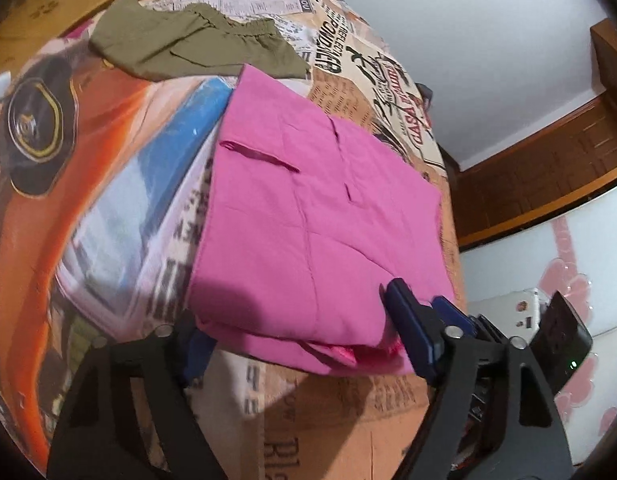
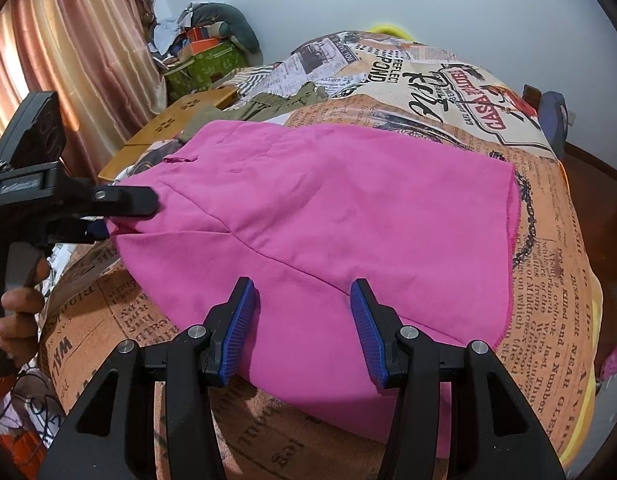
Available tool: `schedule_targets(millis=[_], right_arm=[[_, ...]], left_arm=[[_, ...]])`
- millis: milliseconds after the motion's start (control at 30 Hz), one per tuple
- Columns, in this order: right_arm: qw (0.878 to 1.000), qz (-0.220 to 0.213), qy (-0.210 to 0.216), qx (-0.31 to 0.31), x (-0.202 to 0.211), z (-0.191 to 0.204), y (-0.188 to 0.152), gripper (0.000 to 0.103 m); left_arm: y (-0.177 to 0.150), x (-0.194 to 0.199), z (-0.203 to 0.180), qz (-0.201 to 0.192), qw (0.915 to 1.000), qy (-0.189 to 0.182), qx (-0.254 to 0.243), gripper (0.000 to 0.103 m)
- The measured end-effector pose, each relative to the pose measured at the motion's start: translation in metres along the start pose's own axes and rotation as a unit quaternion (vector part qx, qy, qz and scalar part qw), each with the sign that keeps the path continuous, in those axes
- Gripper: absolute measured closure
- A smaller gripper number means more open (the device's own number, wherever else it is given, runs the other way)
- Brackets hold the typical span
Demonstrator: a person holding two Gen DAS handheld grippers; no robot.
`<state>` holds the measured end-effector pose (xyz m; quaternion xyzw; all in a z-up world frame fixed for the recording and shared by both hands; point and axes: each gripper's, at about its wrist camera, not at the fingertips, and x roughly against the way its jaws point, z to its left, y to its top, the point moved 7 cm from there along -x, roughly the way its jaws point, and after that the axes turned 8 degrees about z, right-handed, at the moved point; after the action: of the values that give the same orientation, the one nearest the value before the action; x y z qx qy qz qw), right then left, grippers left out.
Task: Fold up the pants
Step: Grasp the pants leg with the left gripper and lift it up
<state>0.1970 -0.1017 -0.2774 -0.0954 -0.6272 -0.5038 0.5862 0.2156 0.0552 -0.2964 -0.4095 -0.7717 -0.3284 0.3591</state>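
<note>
Pink pants [image 1: 308, 200] [image 2: 328, 208] lie folded into a flat stack on the printed bedcover [image 1: 368, 64] [image 2: 548, 240]. My left gripper [image 1: 296, 308] [image 2: 128, 218] straddles the stack's near left edge, one finger on top of the cloth and the other below it. Its jaws stand wide and do not squeeze the cloth. My right gripper [image 2: 302, 284] hovers over the near edge of the pants, open. Flat cloth shows between its blue pads [image 2: 240, 332], and nothing is pinched.
Olive green shorts [image 1: 196, 44] [image 2: 284, 102] lie beyond the pants. Beside them sits a tan board [image 1: 60, 4] [image 2: 188, 116]. A curtain [image 2: 68, 40] and a green box of clutter [image 2: 204, 64] stand at the far left. A person's hand [image 2: 16, 320] holds the left gripper's handle.
</note>
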Motion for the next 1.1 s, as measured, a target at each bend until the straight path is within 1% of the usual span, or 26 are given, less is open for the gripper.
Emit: schedule_targets(millis=[33,67,133,167,233,300,400,467,533,567,700,767,800,867,933,1000,1067,1100], right_arm=[[1.0,0.0,0.0,-0.001,0.0,0.0,0.0,0.057],[1.0,0.0,0.001,-0.002,0.0,-0.001,0.0,0.057],[1.0,0.002,-0.001,-0.004,0.001,-0.001,0.001,0.057],[1.0,0.004,-0.003,-0.003,0.001,-0.001,0.001,0.057],[1.0,0.009,-0.006,-0.004,0.001,-0.001,0.003,0.057],[1.0,0.011,-0.005,-0.01,0.004,0.002,0.009,0.057],[1.0,-0.004,0.005,-0.01,0.011,0.012,0.023,0.057],[1.0,-0.013,0.008,-0.003,0.013,0.022,0.034,0.057],[1.0,-0.014,0.012,0.006,0.008,0.034,0.043,0.057],[1.0,-0.01,0.016,0.011,0.003,0.04,0.045,0.057],[0.998,0.029,0.033,0.054,-0.026,0.074,0.046,0.057],[0.994,0.07,0.061,0.065,-0.045,0.092,0.039,0.057],[0.993,0.076,0.066,0.068,-0.048,0.096,0.038,0.056],[0.992,0.077,0.063,0.082,-0.05,0.104,0.038,0.056],[0.992,0.074,0.066,0.076,-0.047,0.103,0.039,0.056],[0.993,0.068,0.069,0.065,-0.04,0.098,0.037,0.056],[0.995,0.05,0.06,0.056,-0.025,0.088,0.032,0.056],[0.996,0.044,0.057,0.052,-0.02,0.084,0.031,0.056]], left_arm=[[0.002,0.0,0.0,-0.003,0.9999,0.015,-0.003,0.041],[0.003,0.0,-0.001,-0.005,0.9997,0.023,-0.007,0.046],[0.004,-0.001,-0.004,-0.008,0.9995,0.027,-0.017,0.068],[0.004,-0.002,-0.006,-0.008,0.9993,0.027,-0.024,0.072],[0.004,0.002,-0.011,-0.025,0.9979,0.042,-0.042,0.076],[0.005,0.009,-0.016,-0.045,0.995,0.062,-0.065,0.079],[0.006,0.027,-0.02,-0.084,0.987,0.096,-0.098,0.08],[0.008,0.037,-0.019,-0.102,0.9829,0.111,-0.107,0.08],[0.007,0.05,-0.014,-0.124,0.9767,0.132,-0.115,0.08],[0.006,0.056,-0.012,-0.133,0.9734,0.142,-0.12,0.08],[-0.004,0.082,-0.003,-0.175,0.9532,0.195,-0.151,0.081],[-0.011,0.092,-0.002,-0.184,0.9461,0.206,-0.169,0.081],[-0.015,0.096,-0.004,-0.189,0.9418,0.208,-0.185,0.081],[-0.019,0.1,-0.007,-0.194,0.9355,0.215,-0.203,0.081],[-0.021,0.101,-0.013,-0.2,0.9265,0.227,-0.224,0.082],[-0.021,0.102,-0.019,-0.202,0.9243,0.224,-0.234,0.082],[-0.018,0.103,-0.027,-0.204,0.9229,0.219,-0.242,0.082],[-0.015,0.105,-0.032,-0.208,0.9206,0.218,-0.249,0.082]])
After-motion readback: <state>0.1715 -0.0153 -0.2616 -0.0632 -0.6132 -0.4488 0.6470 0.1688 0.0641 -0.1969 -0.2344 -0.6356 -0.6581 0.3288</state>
